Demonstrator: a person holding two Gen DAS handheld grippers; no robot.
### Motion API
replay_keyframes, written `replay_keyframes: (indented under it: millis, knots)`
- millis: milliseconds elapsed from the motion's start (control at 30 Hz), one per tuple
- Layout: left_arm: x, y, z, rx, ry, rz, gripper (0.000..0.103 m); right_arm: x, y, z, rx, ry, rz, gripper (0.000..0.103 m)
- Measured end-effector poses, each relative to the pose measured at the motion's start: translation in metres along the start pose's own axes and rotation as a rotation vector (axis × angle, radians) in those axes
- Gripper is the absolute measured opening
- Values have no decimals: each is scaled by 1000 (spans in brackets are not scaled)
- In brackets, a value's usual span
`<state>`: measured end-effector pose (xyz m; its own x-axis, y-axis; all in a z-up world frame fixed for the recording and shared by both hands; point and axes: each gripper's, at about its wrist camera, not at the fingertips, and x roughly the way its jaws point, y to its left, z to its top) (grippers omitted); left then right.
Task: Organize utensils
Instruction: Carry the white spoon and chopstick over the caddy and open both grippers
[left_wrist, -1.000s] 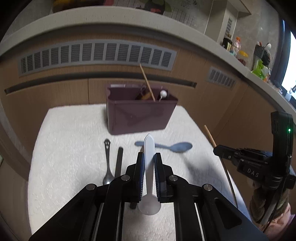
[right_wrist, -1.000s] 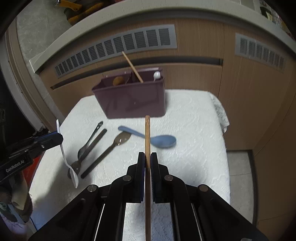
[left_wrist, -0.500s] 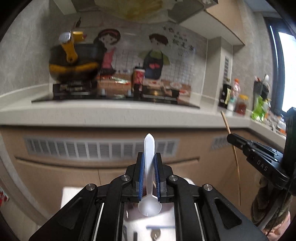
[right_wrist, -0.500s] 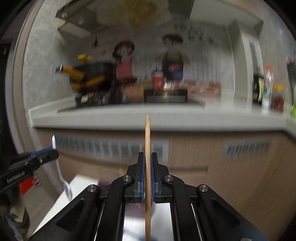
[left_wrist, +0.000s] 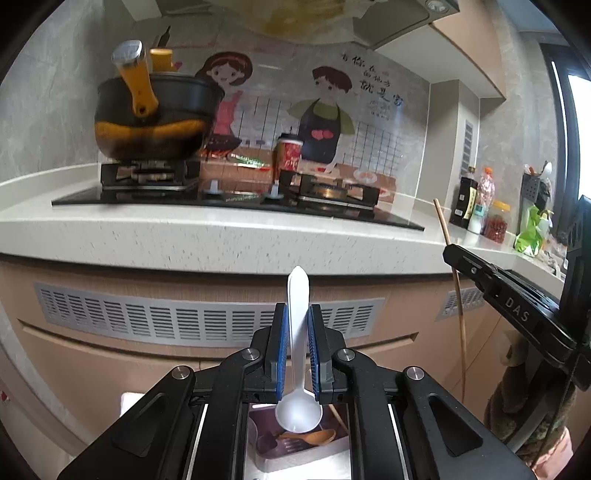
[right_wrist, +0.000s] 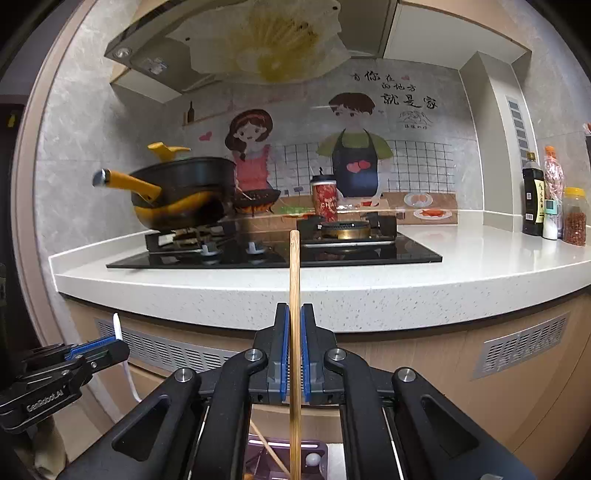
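Note:
My left gripper (left_wrist: 295, 314) is shut on a white plastic spoon (left_wrist: 297, 314), handle up and bowl hanging down. Under it, at the frame's bottom, shows the purple utensil box (left_wrist: 295, 443) with a wooden spoon and a fork inside. My right gripper (right_wrist: 293, 314) is shut on a wooden chopstick (right_wrist: 294, 280) held upright; the same box (right_wrist: 288, 458), holding another chopstick, lies below it. In the left wrist view the right gripper (left_wrist: 448, 253) with its chopstick (left_wrist: 458, 306) stands at the right. In the right wrist view the left gripper (right_wrist: 120, 343) with the spoon (right_wrist: 117, 325) is at the lower left.
Ahead runs a white kitchen counter (right_wrist: 332, 291) with a black hob, a black and yellow pot (left_wrist: 151, 118) and a red cup (right_wrist: 324, 199). Bottles and jars (right_wrist: 546, 206) stand at the right. Cabinet fronts with vent grilles (left_wrist: 184, 321) are below the counter.
Both grippers rose and tilted up, keeping the spoon and the chopstick. The towel-covered table with loose utensils dropped out of view; the counter and hob now fill the frames.

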<state>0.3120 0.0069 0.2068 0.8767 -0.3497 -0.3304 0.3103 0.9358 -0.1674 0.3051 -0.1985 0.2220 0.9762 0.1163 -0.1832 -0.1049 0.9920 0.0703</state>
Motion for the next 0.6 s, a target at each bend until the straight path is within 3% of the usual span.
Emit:
replay_keyframes:
  millis: [600]
  knots:
    - [73, 15, -56, -59, 102, 6, 11, 80, -3, -75, 27, 23, -40, 6]
